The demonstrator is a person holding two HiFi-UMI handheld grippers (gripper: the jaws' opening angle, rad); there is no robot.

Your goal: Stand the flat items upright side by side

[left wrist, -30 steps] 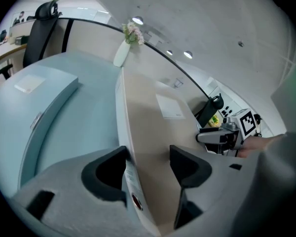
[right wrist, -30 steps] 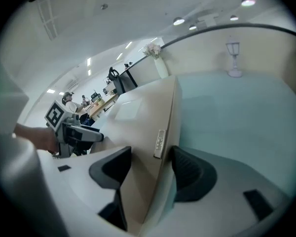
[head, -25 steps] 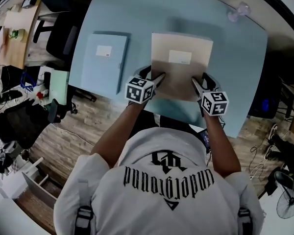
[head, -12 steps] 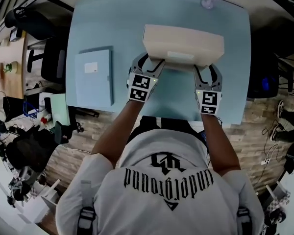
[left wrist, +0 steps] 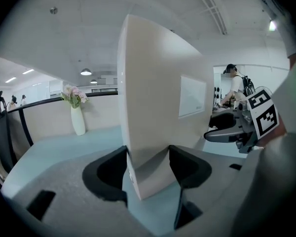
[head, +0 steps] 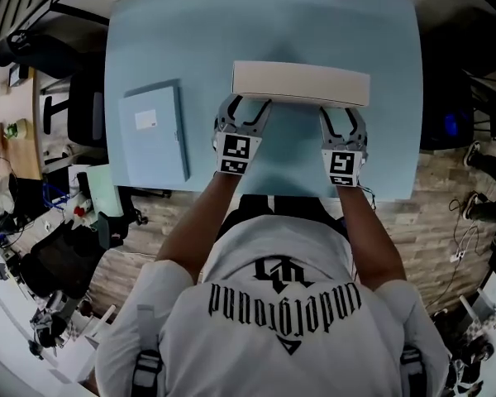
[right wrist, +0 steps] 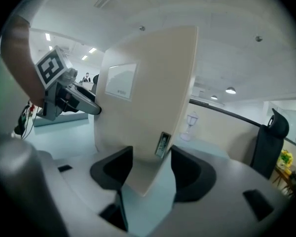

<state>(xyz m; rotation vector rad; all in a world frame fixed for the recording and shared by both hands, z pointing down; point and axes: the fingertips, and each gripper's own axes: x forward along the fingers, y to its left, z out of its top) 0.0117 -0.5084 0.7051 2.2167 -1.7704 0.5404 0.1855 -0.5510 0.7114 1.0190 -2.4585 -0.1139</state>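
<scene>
Head view: the beige file box [head: 302,83] is upright on its long edge, over the middle of the worktop [head: 264,23]. The left tongs [head: 246,110] grip the box's near left corner, pads pressed on both faces. The right tongs [head: 341,114] hold its near right corner, their jaws closing with the box between them. A blue folder [head: 153,135] lies flat left of the box, well apart. Beyond the box stands a vase [left wrist: 78,117] of flowers.
</scene>
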